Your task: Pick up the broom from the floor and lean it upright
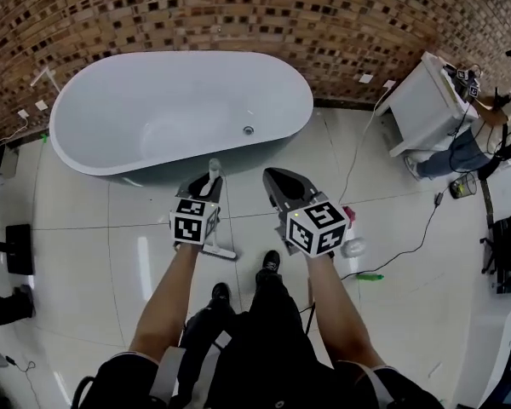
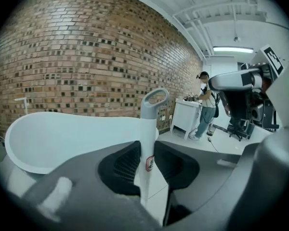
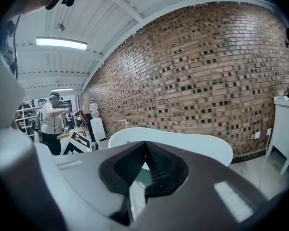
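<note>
Two grippers sit at frame centre. Left gripper [image 1: 206, 186]: jaws clamped on the broom [image 2: 147, 134] handle, which stands upright just in front of the bathtub [image 1: 179, 100]. Right gripper [image 1: 281, 182]: jaw tips together, nothing between them. Brick wall [image 1: 238, 15] runs along the top.

Looks like smooth pale plastic with a soft sheen on the broom handle [image 2: 147, 124], plus a tiny glossy sticker [image 2: 149, 163]. Matt black ribbed pads [image 2: 127, 165] in the left gripper [image 2: 145, 146] jaws, dull grey plastic shell around them; same deal on the right gripper [image 3: 143, 148]. Super glossy bathtub [image 1: 153, 92], mirror-shiny floor tiles [image 1: 85, 254], rough matt brick wall [image 1: 238, 15].
</note>
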A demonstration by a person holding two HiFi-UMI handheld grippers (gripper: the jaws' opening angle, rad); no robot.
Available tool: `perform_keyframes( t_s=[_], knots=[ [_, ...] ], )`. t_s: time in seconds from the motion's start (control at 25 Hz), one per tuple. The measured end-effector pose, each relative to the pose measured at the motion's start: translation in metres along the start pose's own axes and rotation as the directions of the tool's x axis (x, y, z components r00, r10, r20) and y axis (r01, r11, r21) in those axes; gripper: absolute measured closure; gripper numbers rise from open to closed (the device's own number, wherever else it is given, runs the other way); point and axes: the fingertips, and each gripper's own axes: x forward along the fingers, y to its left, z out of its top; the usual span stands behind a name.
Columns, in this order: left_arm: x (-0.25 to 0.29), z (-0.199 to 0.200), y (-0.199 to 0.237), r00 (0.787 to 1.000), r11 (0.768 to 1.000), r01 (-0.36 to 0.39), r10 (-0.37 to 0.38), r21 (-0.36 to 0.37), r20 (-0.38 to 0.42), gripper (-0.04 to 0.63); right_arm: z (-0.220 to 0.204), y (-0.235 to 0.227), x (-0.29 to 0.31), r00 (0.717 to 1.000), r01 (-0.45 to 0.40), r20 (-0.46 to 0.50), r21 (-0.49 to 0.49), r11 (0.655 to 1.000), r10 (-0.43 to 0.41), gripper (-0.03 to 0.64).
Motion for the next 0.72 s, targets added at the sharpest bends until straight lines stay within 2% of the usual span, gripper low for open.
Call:
perform_keyframes(
  t_s=[0.2,0.44,0.56,0.72],
  knots=[
    [0.039,0.011,0.027,0.995,0.99,-0.101,0.1,-0.098,-0.015,0.5,0.009,-0.031,0.056,0.991,-0.13,-0.026,-0.01,0.991,0.13,0.614],
    [0.072,0.028,0.067,0.967,0.952,-0.254,0.248,-0.169,-0.055,0.5,0.037,-0.057,0.113,0.947,-0.317,-0.07,-0.041,0.947,0.314,0.614],
    [0.082,0.04,0.087,0.95,0.931,-0.311,0.306,-0.193,-0.052,0.5,0.042,-0.068,0.137,0.926,-0.371,-0.096,-0.043,0.928,0.365,0.614],
    [0.087,0.044,0.112,0.933,0.905,-0.36,0.355,-0.227,-0.064,0.499,0.037,-0.072,0.158,0.91,-0.402,-0.119,-0.02,0.916,0.397,0.614]
  ],
)
